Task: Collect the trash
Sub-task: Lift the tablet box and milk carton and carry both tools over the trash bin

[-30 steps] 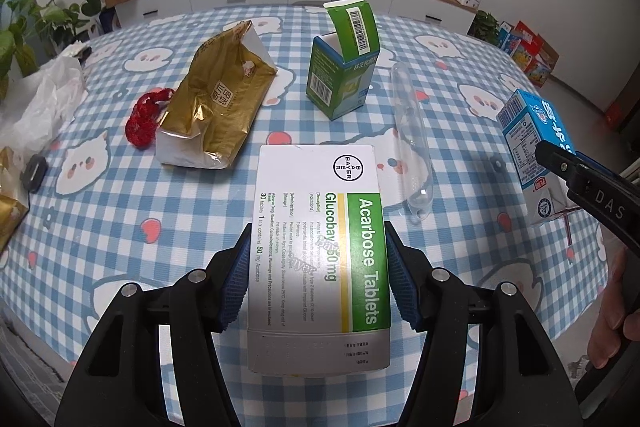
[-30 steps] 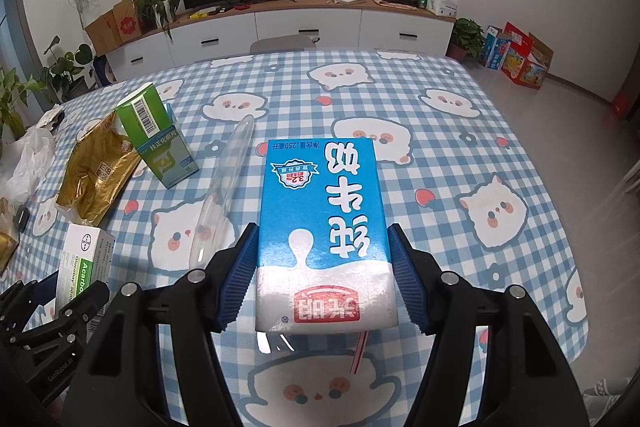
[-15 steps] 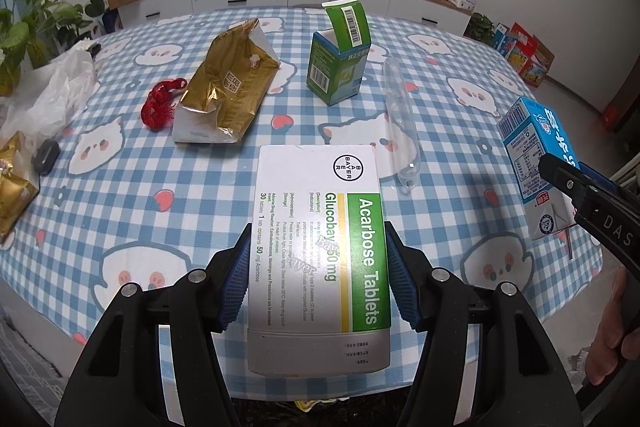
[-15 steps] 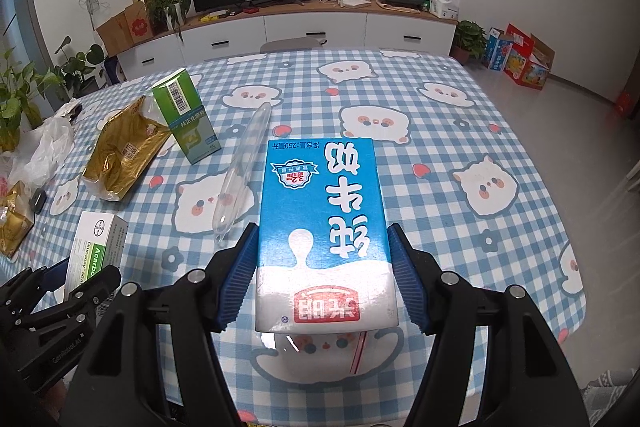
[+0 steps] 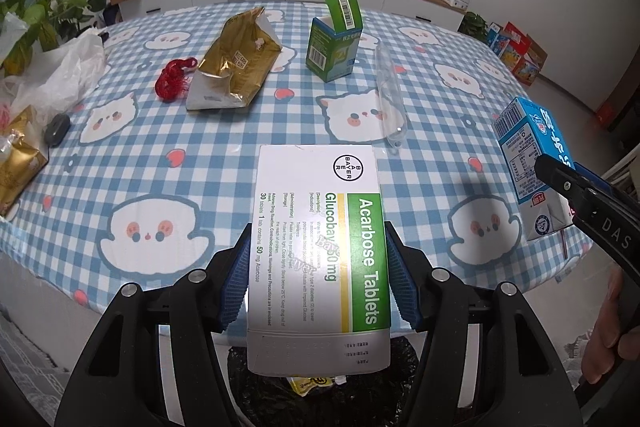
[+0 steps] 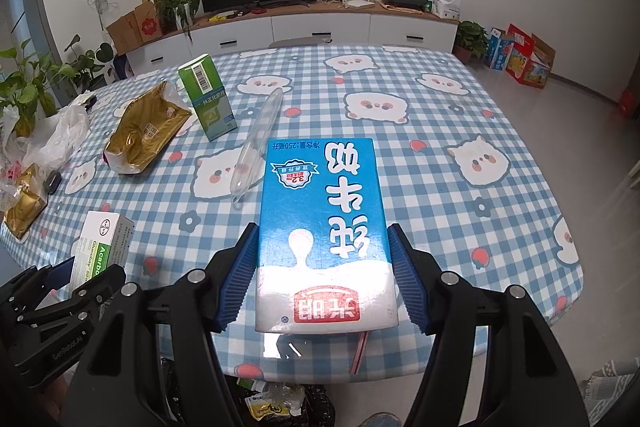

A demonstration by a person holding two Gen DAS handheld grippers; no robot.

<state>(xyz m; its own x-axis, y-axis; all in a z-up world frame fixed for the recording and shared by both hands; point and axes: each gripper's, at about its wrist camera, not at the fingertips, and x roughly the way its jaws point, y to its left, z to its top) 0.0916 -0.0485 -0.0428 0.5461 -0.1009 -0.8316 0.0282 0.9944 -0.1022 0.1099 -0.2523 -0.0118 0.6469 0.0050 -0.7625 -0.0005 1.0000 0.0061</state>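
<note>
My left gripper (image 5: 318,277) is shut on a white and green tablet box (image 5: 318,247), its blue pads pressing both long sides. The box hangs over the table's near edge, above a black trash bag (image 5: 320,387) on the floor. My right gripper (image 6: 322,275) is shut on a blue and white milk carton (image 6: 324,239), held upside down over the same edge. The carton (image 5: 532,163) shows at the right of the left wrist view, and the tablet box (image 6: 102,247) at the lower left of the right wrist view. Trash lies in the black bag (image 6: 280,401).
On the blue checked tablecloth (image 5: 200,155) lie a gold foil bag (image 5: 234,65), a green open carton (image 5: 334,43), a clear plastic tube (image 5: 390,99), a red tangle (image 5: 174,79), a white plastic bag (image 5: 60,75) and a gold packet (image 5: 18,159). A hand (image 5: 604,331) shows at right.
Both grippers have drawn back toward the table's near edge with their boxes still gripped. The table's edge and the black bag below have come into view.
</note>
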